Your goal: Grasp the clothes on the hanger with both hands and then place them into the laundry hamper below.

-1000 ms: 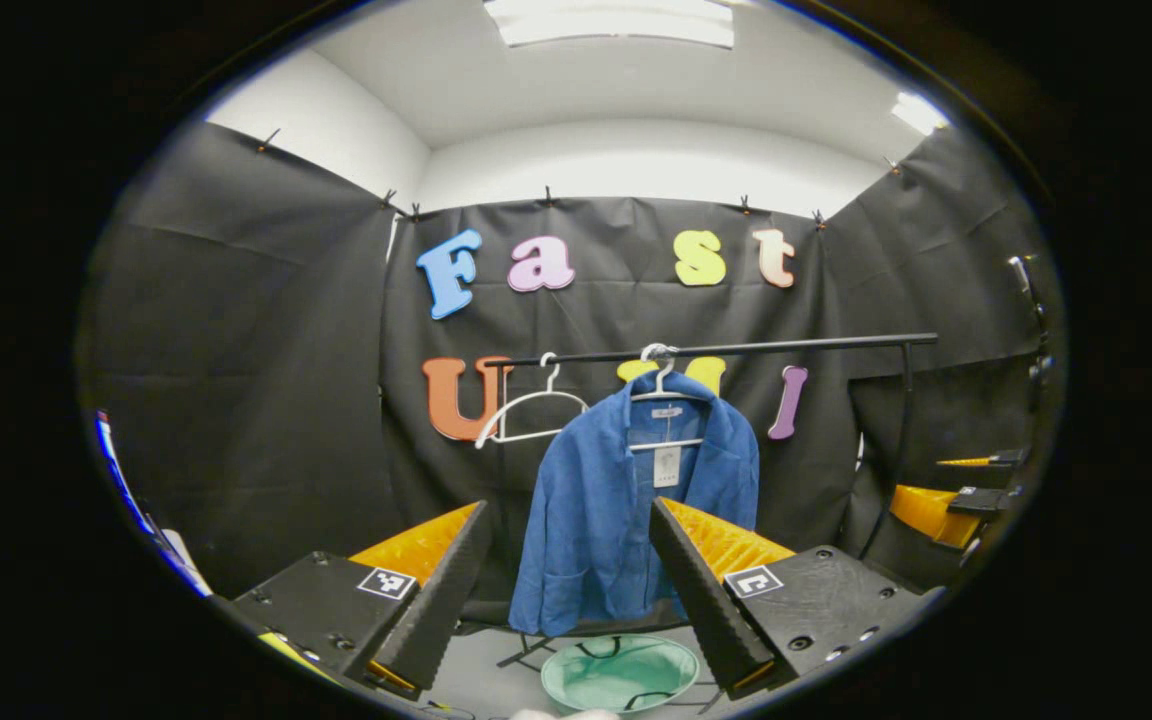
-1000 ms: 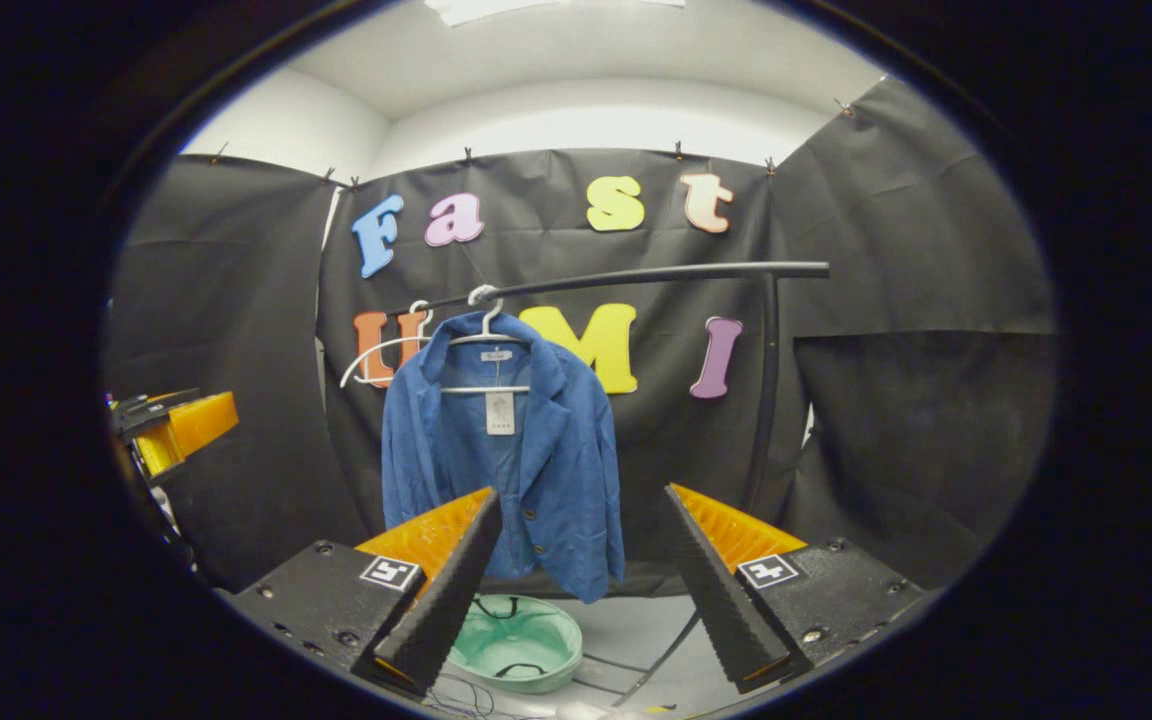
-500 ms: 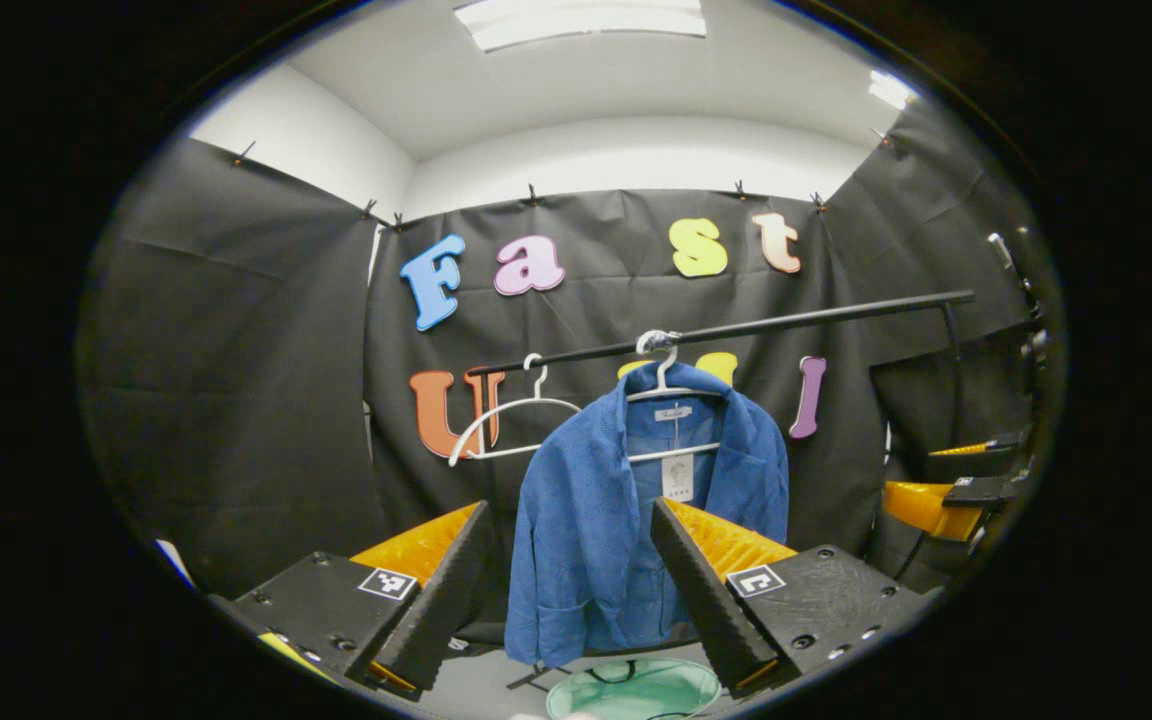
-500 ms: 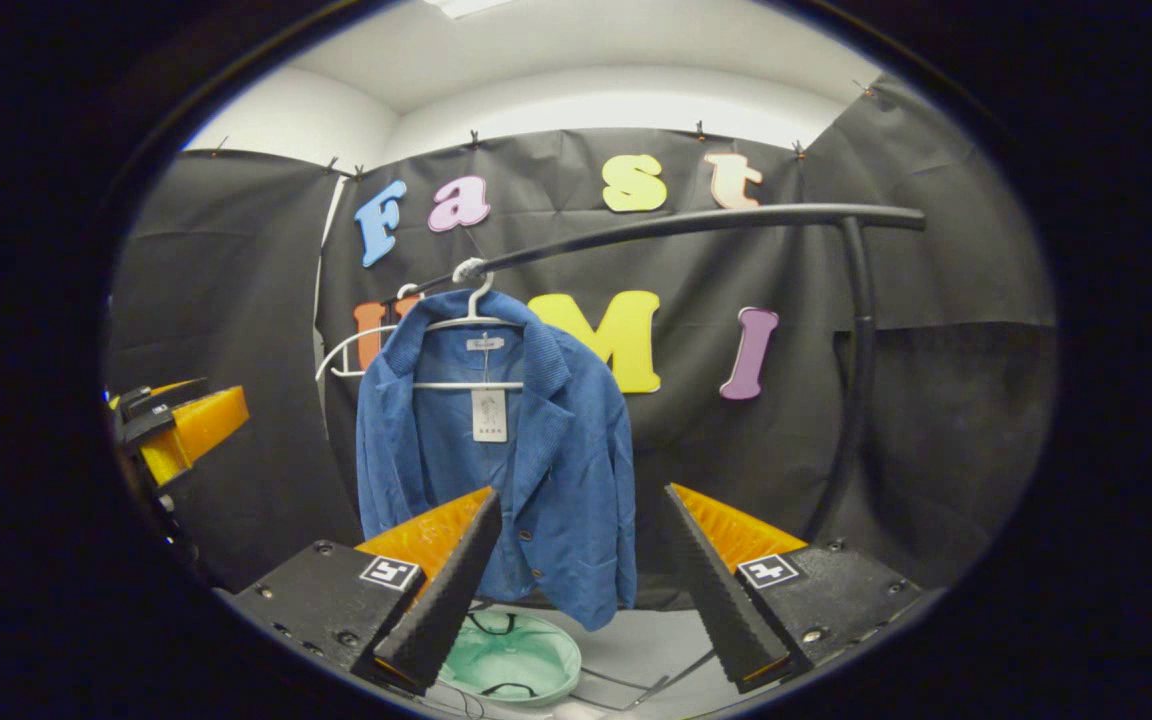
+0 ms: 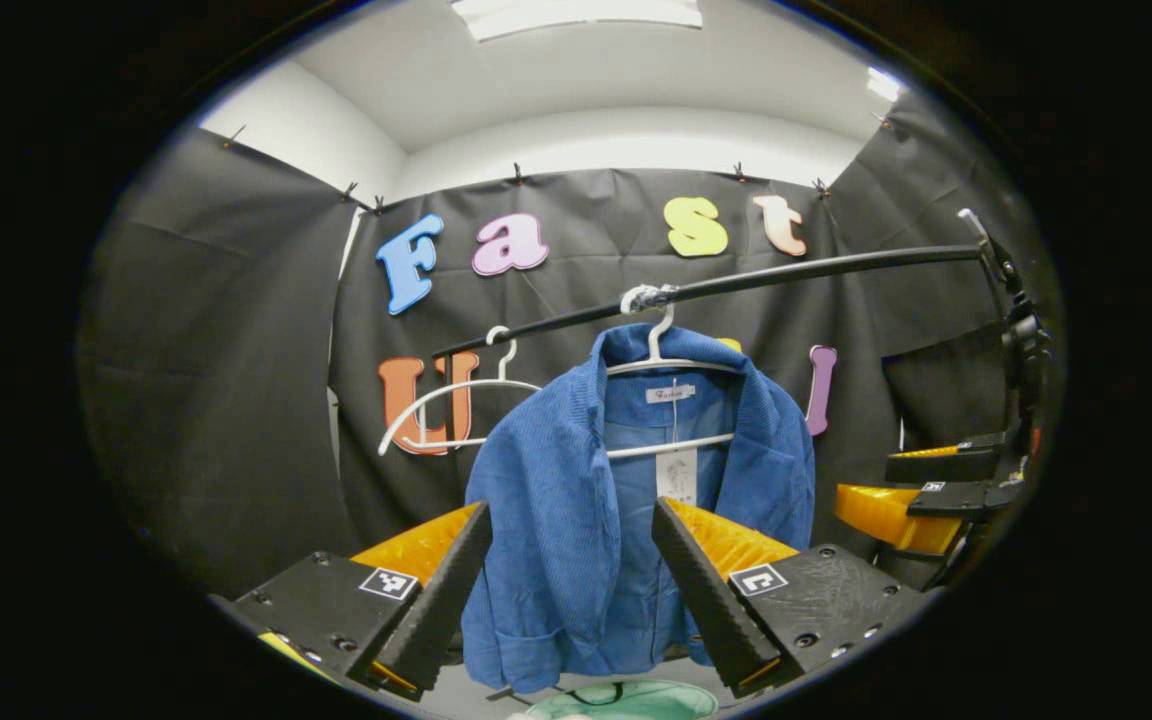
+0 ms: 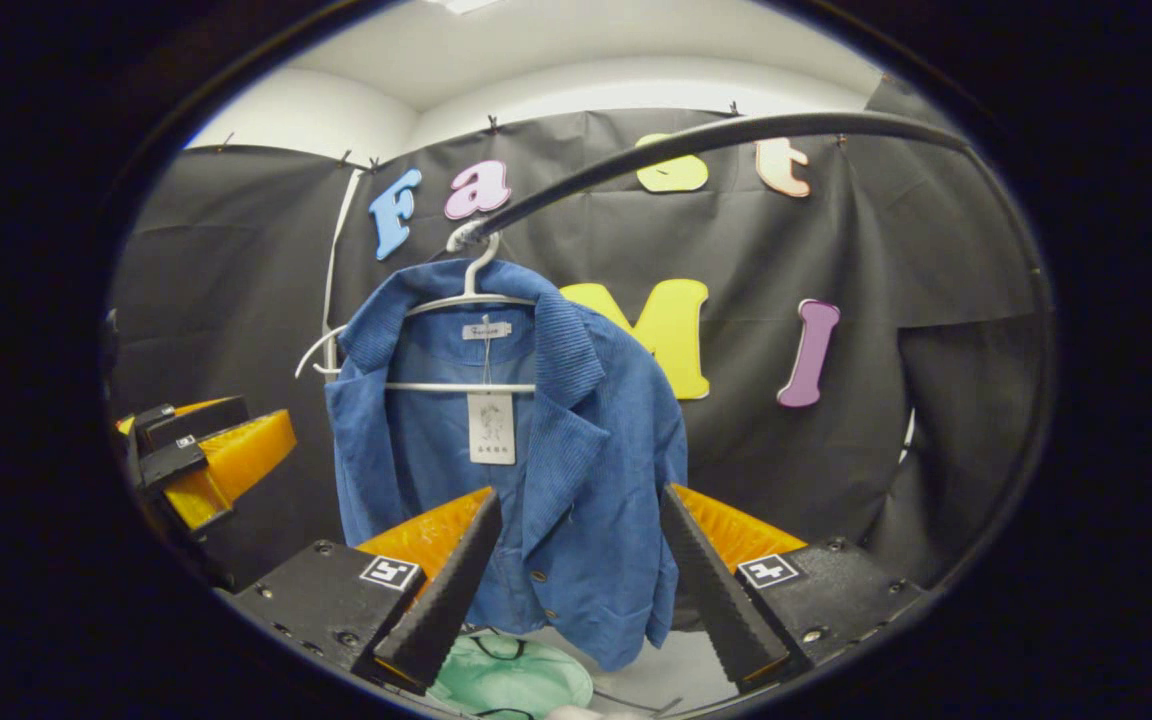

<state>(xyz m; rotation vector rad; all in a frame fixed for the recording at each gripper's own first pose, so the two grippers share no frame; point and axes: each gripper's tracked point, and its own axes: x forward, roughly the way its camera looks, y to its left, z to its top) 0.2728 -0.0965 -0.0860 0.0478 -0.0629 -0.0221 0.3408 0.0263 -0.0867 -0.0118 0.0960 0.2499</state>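
Jacket: a blue ribbed jacket (image 5: 576, 520), collar and lapels folded open, a white neck label and a pale paper tag hanging inside; small buttons show down the front edge in the right gripper view (image 6: 546, 470).
Where it hangs: on a white hanger (image 5: 671, 365) hooked over a black rail (image 5: 786, 275), centre of the left gripper view, centre-left of the right gripper view.
Spare hanger: a second white hanger (image 5: 446, 400), bare, on the rail left of the jacket.
Hamper: a pale green hamper (image 6: 511, 680) on the floor at the bottom centre, under the jacket's hem.
Left gripper (image 5: 568, 520): jaws spread wide, nothing between them, the jacket seen through the gap and not touched.
Right gripper (image 6: 581, 505): jaws likewise wide apart, holding nothing, short of the cloth.
Other tool: the right gripper also appears at the right edge of the left gripper view.
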